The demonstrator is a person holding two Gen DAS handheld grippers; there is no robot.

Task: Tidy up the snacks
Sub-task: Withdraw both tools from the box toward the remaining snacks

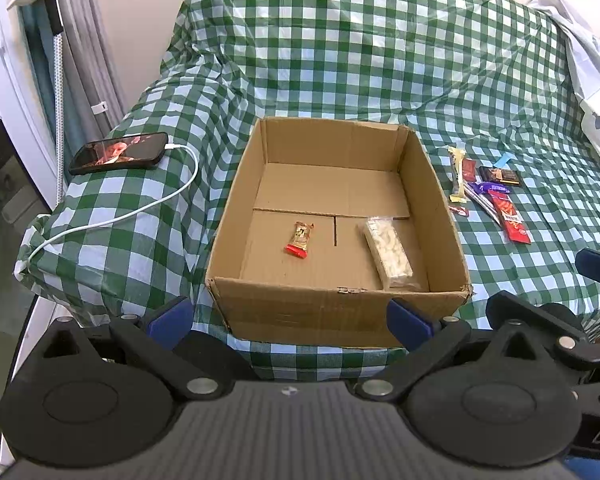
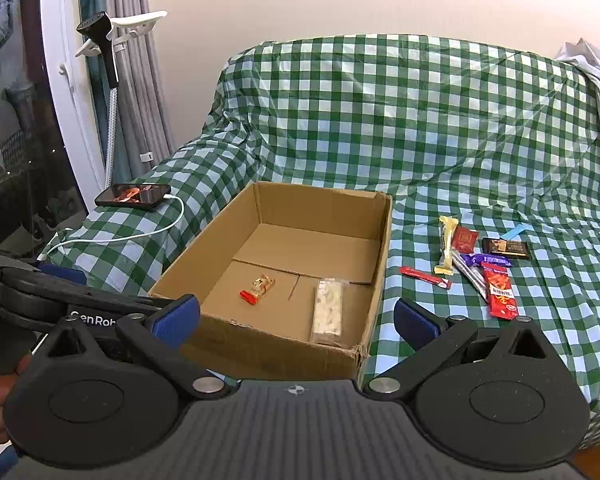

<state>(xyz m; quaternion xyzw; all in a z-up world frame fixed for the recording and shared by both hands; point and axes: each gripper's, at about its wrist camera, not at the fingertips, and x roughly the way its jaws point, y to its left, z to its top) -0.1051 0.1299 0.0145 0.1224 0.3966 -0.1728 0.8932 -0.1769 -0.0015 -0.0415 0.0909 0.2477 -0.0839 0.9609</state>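
- The cardboard box (image 1: pixel 336 220) stands on the checked cloth (image 1: pixel 360 60), which seems to cover a sofa or bed. Two snacks already lie in the box: a small gold-red candy (image 1: pixel 299 239) at about 7 o'clock of its floor and a clear pack of white pieces (image 1: pixel 388 252) at about 5 o'clock.
- The other snacks lie in a loose pile (image 2: pixel 476 264) on the cloth, at 3 o'clock from the box and near it.
- The left gripper (image 1: pixel 290 318) has its fingers spread wide and holds nothing; the right gripper (image 2: pixel 296 320) is the same, spread and empty.
- I judge the next step is to take one snack from the pile. The right gripper is the nearer one. The long red pack (image 2: pixel 500 296) lies at the near edge, so it looks the easiest to take first.
- Better to pinch it across its narrow side and lift straight up, because the silver stick (image 2: pixel 470 274) lies touching it and could be dragged.
- The soft cloth may sink under the fingers, so come down gently.
- Hard to make out: the printing on the wrappers is too small to read, and how the pieces in the pile overlap is not clear.
- A phone (image 1: pixel 118 153) with a white cable (image 1: pixel 140 208) lies at 9 o'clock from the box, well apart.
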